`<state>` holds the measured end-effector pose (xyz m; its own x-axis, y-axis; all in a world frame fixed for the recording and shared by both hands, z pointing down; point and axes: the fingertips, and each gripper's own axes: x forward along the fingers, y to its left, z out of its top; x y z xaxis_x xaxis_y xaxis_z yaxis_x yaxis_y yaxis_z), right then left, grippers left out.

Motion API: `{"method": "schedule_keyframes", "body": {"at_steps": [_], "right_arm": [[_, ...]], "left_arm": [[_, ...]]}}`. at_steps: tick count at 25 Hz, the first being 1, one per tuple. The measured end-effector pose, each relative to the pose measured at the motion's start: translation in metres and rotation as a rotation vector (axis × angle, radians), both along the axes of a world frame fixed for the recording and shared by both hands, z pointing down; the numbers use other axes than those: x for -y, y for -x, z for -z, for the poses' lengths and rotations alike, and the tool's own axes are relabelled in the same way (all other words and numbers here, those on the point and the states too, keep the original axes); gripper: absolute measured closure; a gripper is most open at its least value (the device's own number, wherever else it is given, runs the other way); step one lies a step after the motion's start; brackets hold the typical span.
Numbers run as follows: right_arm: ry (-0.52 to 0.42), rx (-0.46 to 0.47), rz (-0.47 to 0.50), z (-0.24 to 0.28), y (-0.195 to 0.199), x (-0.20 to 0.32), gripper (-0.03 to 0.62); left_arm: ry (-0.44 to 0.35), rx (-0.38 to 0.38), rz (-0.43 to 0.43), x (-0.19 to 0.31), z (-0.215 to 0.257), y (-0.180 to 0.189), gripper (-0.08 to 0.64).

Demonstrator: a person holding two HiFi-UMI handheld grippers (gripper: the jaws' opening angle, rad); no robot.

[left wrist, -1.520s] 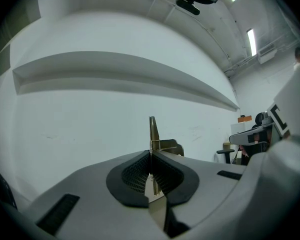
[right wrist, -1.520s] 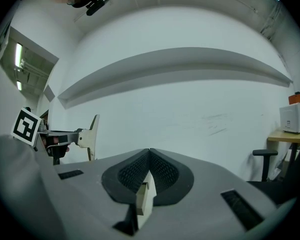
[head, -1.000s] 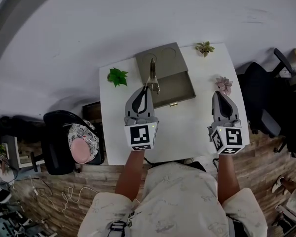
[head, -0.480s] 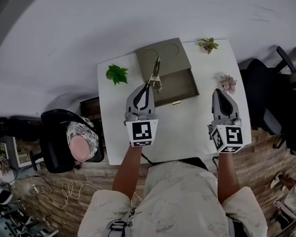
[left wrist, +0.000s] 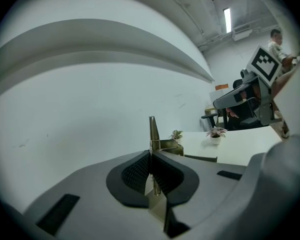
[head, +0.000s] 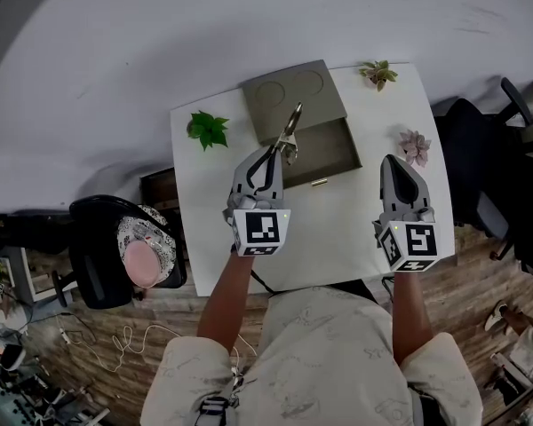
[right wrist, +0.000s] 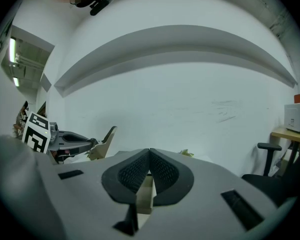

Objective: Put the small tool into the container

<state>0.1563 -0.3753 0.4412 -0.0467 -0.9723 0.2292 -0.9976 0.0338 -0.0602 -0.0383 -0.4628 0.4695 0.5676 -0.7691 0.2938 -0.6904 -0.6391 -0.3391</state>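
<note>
In the head view my left gripper [head: 268, 156] is shut on a small brass-coloured tool [head: 290, 130]. The tool slants up and to the right, above the near left corner of the olive-grey container [head: 329, 153]. The container's open lid [head: 293, 94] lies flat behind it, with two round hollows. In the left gripper view the tool [left wrist: 153, 131] stands upright between the closed pads of the left gripper [left wrist: 151, 156]. My right gripper [head: 393, 162] hovers over the table's right side, shut and holding nothing. In its own view the right gripper [right wrist: 149, 159] has its pads pressed together.
The white table [head: 338, 229] carries a green leafy plant [head: 208, 129] at the left, a small plant [head: 378, 73] at the far right corner and a pink succulent [head: 415, 145] by my right gripper. Black chairs stand at the left [head: 107, 256] and right [head: 480, 167].
My left gripper has swung the tool from pointing straight away to slanting right, over the container. The right gripper has barely moved.
</note>
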Motion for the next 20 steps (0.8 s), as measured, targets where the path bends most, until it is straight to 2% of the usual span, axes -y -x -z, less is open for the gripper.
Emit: {"method": "schedule_keyframes", "body": {"at_steps": [20], "right_arm": [[0.048, -0.008, -0.017, -0.015, 0.0, 0.003, 0.577]], "left_arm": [[0.101, 0.139, -0.108, 0.002, -0.052, -0.026, 0.551]]}}
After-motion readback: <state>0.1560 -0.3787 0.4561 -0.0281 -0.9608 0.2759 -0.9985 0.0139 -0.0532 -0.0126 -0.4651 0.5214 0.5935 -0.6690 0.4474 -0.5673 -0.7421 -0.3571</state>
